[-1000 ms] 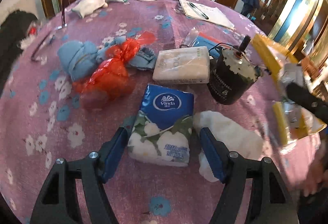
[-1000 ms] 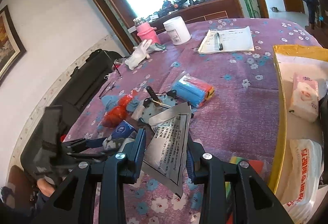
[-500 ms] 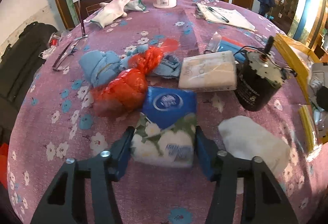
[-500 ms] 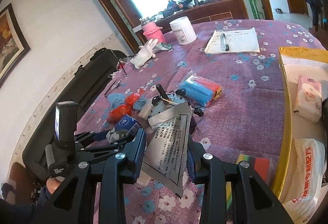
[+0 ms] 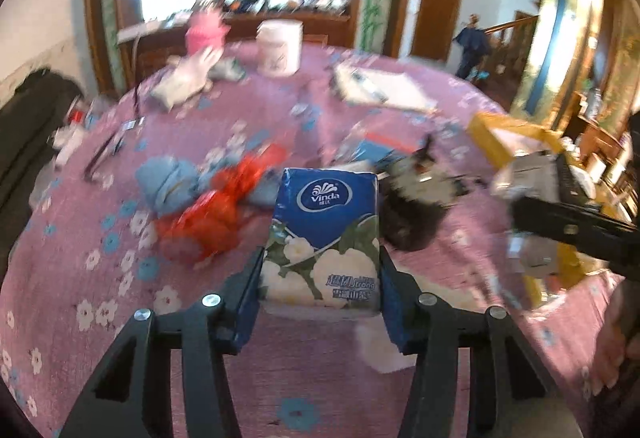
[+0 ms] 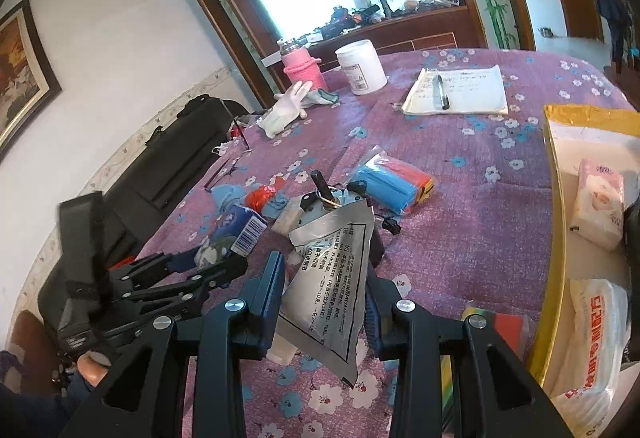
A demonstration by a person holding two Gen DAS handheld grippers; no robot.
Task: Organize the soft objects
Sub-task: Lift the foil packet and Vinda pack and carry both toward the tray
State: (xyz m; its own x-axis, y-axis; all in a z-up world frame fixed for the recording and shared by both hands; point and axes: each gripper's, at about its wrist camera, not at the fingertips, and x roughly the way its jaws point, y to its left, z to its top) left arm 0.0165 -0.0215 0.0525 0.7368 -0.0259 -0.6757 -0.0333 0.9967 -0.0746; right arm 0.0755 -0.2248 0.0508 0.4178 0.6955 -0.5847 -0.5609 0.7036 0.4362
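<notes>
Tissues [image 5: 324, 238] squeezed between our left gripper [image 5: 320, 290] pads may slip; right gripper [image 6: 326, 298] pinches a foil packet [image 6: 332, 278].

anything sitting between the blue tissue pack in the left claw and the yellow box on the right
Yes. The black motor sits just right of the tissue pack, and the right claw with its silver pouch stands before the yellow box.

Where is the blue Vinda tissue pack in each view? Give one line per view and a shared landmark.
Left wrist: blue Vinda tissue pack at lower centre, between the left tongs.
Right wrist: same pack at left of centre, lifted off the cloth.
Shared landmark: white jar at the table's far edge.
</notes>
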